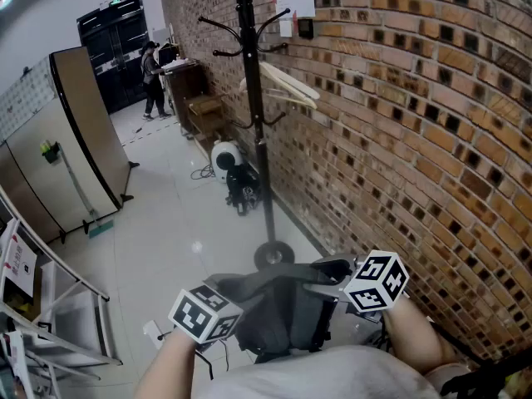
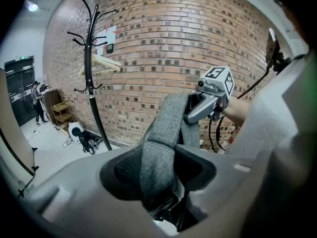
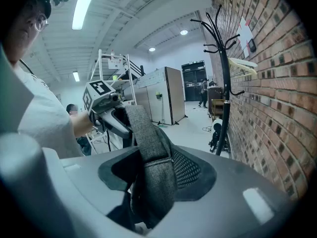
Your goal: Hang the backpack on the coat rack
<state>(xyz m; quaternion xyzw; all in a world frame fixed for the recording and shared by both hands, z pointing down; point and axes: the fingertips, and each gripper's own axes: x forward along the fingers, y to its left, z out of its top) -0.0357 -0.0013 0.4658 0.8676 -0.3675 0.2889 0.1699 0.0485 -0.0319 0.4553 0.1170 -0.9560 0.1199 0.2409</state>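
A grey backpack point(image 1: 278, 306) hangs low in front of me between both grippers. In the left gripper view its grey strap point(image 2: 158, 148) rises from my left gripper's point(image 2: 163, 202) jaws, which are shut on it, toward the right gripper point(image 2: 210, 95). My right gripper point(image 3: 148, 202) is likewise shut on a grey strap point(image 3: 153, 157), with the left gripper point(image 3: 106, 108) beyond it. The black coat rack point(image 1: 249, 98) stands ahead by the brick wall, its round base point(image 1: 274, 254) just past the bag. The rack also shows as a coat rack point(image 2: 90, 68) at left and a coat rack point(image 3: 224, 83) at right.
A pale hanger point(image 1: 287, 86) hangs on the rack. A white round appliance point(image 1: 224, 158) with black gear and cables sits on the floor behind the pole. The brick wall point(image 1: 399, 140) runs along the right, a partition panel point(image 1: 79, 131) and a metal shelf frame point(image 1: 50, 306) stand left, and a person point(image 1: 152, 77) is far off.
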